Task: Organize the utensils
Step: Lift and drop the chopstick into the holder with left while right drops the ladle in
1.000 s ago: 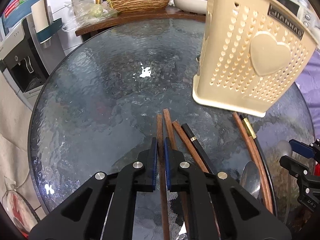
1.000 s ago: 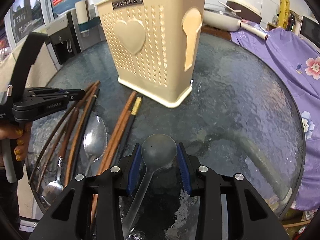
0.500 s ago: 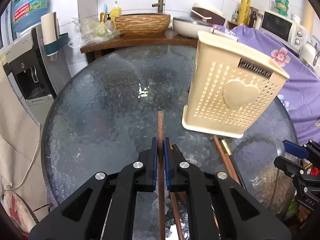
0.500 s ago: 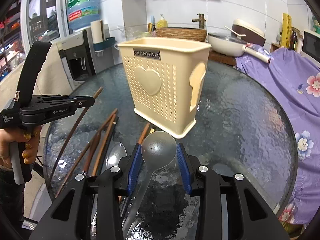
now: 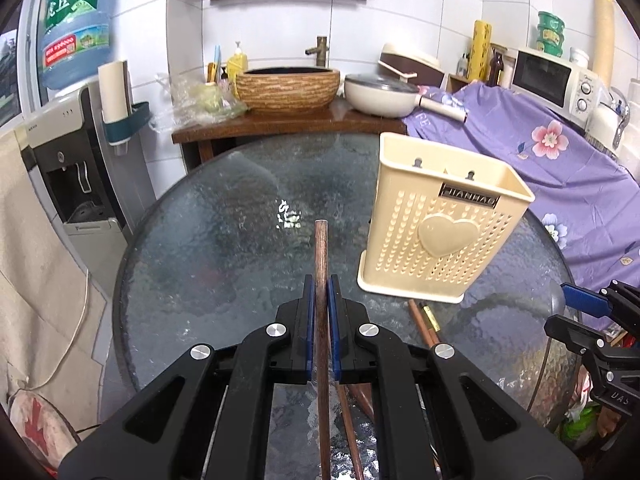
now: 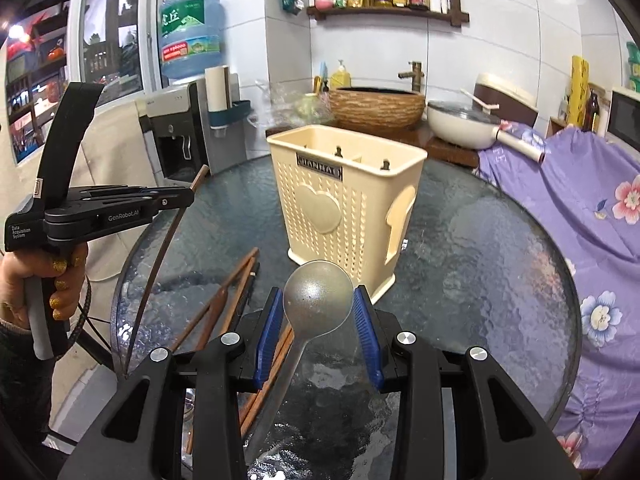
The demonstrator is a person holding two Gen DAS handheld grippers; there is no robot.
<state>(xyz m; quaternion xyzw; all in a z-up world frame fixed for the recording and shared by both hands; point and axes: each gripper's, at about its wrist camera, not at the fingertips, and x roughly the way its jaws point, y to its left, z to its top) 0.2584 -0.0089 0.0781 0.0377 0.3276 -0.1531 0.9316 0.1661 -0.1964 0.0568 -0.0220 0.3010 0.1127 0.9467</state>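
A: Where is the brown chopstick (image 5: 321, 280)?

B: It is up off the bench (image 5: 208, 240). The left tool (image 5: 319, 300) has squeezed tight on it, with its blue pads (image 5: 307, 320) pressing both sides. The stick pokes out past the tips.

A: And the spoon?

B: The metal spoon (image 6: 318, 296) is in the right tool (image 6: 319, 312). Its round bowl sits between the blue pads (image 6: 272, 320), which are partly closed and hold it by its edges. The handle runs back under the tool.

A: Where is the holder?

B: The cream utensil holder (image 5: 440, 232) with a heart on it stands upright on the round glass bench, a bit past both tools. Its top is open and there is a wall inside that splits it.

A: Is anything left on the bench?

B: Yes, more chopsticks (image 6: 236, 288) lie flat near the holder's bottom edge, on the left in the right camera's view.

A: What else is around?

B: A hand (image 6: 36, 280) grips the left tool's handle. Behind the bench are a water dispenser (image 5: 80, 160), a woven-look basin (image 5: 288, 88), a white pan (image 5: 380, 96) and a purple flowered cloth (image 5: 540, 152)
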